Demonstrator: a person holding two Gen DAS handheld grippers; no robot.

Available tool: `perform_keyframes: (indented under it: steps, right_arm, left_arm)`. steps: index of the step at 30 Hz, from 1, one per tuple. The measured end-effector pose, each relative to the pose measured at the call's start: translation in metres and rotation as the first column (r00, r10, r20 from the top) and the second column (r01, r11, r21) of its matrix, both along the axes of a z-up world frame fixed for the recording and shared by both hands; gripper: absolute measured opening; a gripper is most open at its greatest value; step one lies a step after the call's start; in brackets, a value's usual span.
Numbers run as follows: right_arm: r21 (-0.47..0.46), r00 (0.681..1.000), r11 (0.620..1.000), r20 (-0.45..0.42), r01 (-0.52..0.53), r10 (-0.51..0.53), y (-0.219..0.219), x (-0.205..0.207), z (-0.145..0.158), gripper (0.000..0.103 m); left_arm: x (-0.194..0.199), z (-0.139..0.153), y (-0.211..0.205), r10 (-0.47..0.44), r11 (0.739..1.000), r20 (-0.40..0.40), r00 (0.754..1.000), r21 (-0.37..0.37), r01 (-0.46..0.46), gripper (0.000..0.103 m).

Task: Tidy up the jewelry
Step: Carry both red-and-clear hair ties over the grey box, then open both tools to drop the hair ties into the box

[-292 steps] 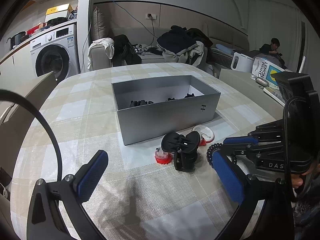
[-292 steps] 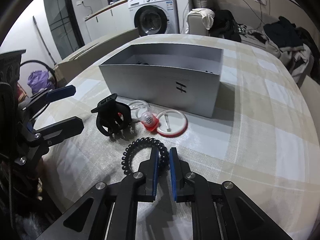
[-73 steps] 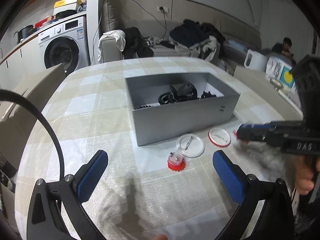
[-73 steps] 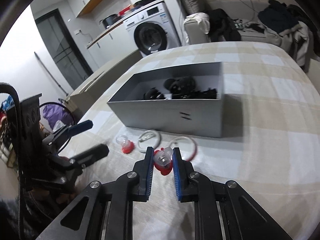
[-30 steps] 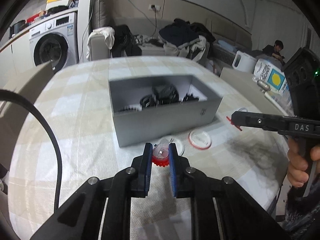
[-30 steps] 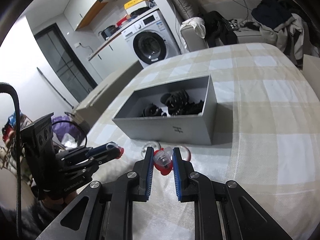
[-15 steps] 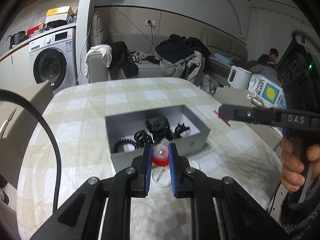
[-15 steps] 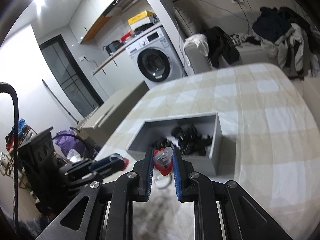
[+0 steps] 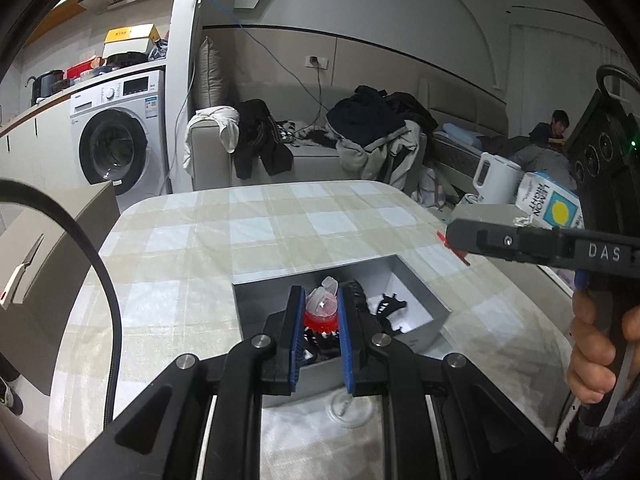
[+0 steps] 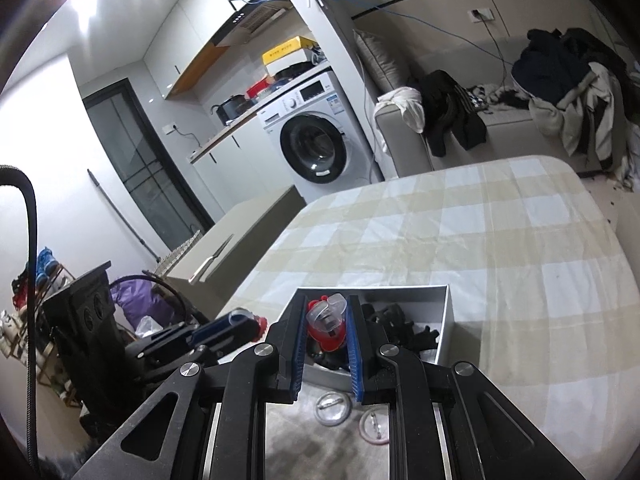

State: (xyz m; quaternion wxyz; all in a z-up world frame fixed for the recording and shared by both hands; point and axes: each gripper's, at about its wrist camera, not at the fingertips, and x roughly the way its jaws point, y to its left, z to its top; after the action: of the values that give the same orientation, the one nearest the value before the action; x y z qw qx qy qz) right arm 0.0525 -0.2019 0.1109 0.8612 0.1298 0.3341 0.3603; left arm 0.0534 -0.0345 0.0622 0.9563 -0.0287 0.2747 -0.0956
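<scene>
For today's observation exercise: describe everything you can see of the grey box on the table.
The grey box is a lidless rectangular tray with thin, matte grey walls and a white floor, looking like cardboard. It sits flat on the checked tablecloth. Inside lie black hair accessories. Both grippers hang above it, each shut on a small red-and-clear item: the left gripper and the right gripper. Two clear round lids lie on the cloth beside its near wall.

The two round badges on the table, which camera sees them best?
The right wrist view: both round badges lie whole on the tablecloth before the grey box. The left wrist view shows only one, partly behind the left gripper.
</scene>
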Motion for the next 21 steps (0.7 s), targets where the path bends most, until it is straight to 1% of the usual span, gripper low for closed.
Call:
perform_keyframes:
  steps: [5, 11, 16, 21]
  right_arm:
    - [-0.018, 0.999, 1.0, -0.038, -0.006, 0.006, 0.008, 0.01, -0.017, 0.017]
    - [-0.036, 0.997, 0.999, -0.073, 0.007, -0.01, 0.008, 0.018, -0.037, 0.017]
    - [-0.047, 0.994, 0.999, -0.103, 0.017, -0.022, 0.003, 0.021, -0.048, 0.017]
    - [-0.064, 0.992, 0.998, -0.125, 0.003, -0.011, 0.009, 0.023, -0.058, 0.017]
  left_arm:
    - [0.009, -0.01, 0.0, 0.008, 1.0, -0.019, 1.0, 0.007, -0.008, 0.011]
    - [0.021, -0.027, 0.001, 0.012, 1.0, -0.072, 0.997, 0.021, -0.011, 0.011]
    - [0.017, -0.034, 0.004, 0.014, 1.0, -0.09, 0.996, 0.01, -0.013, 0.011]
    - [0.016, -0.037, 0.007, 0.025, 1.0, -0.097, 0.995, 0.011, -0.025, 0.011]
